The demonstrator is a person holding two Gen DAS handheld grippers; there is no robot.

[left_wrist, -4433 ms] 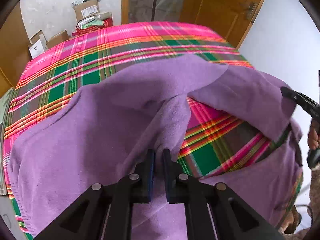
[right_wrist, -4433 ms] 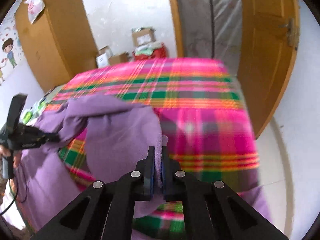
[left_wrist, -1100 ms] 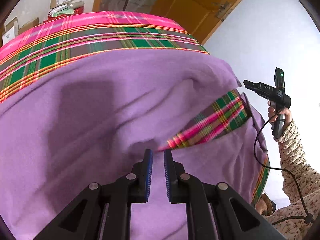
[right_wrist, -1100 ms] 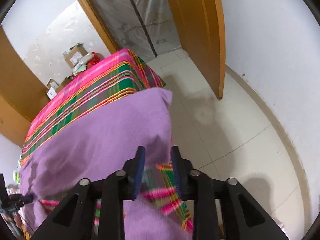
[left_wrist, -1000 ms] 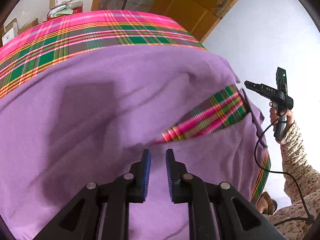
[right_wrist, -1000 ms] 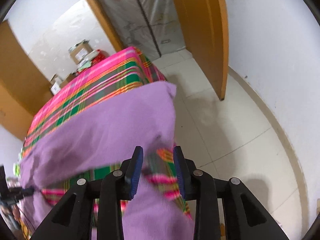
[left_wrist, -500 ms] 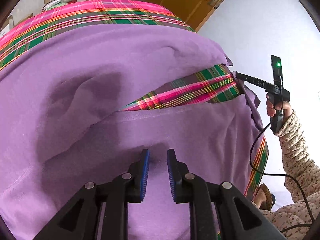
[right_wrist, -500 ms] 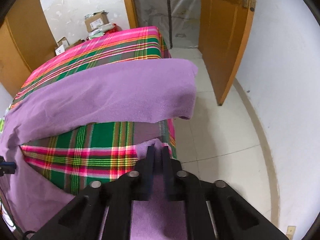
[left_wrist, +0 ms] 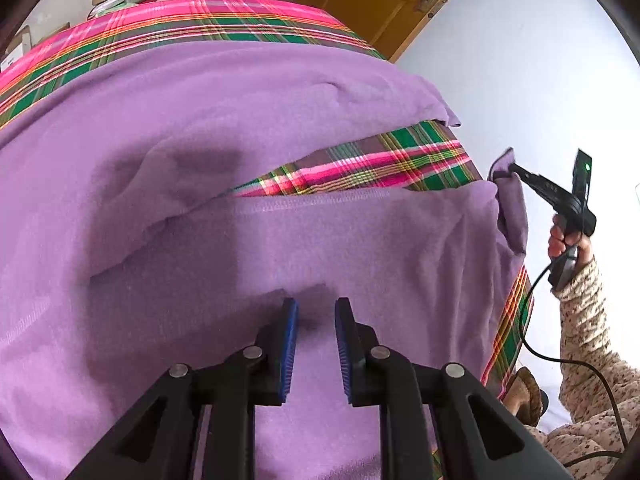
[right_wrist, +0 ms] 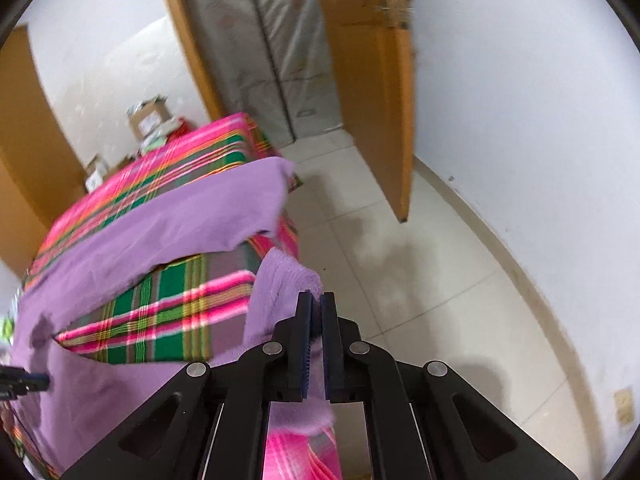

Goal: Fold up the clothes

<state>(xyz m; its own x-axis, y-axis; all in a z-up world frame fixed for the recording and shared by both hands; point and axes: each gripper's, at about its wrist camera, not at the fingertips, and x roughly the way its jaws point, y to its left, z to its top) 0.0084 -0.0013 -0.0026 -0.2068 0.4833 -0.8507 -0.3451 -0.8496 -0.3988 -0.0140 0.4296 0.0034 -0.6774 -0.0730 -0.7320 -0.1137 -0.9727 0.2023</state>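
Purple garment (left_wrist: pixel 248 128) spread over the plaid-covered table (left_wrist: pixel 168 28). Its near corner, loose a second ago, is now clamped in the right gripper (right_wrist: pixel 317 312) and lifted off the table's edge. Left gripper (left_wrist: pixel 316 320) hovers over the cloth, jaws parted, grasping nothing.

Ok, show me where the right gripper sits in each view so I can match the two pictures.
Left wrist view: the right gripper is at the right edge, mid-height, in a hand, its tips shut on a corner of the purple garment.
Right wrist view: it fills the bottom centre, shut on the garment's edge.
Shared landmark: the strip of plaid bedspread showing between the purple layers.
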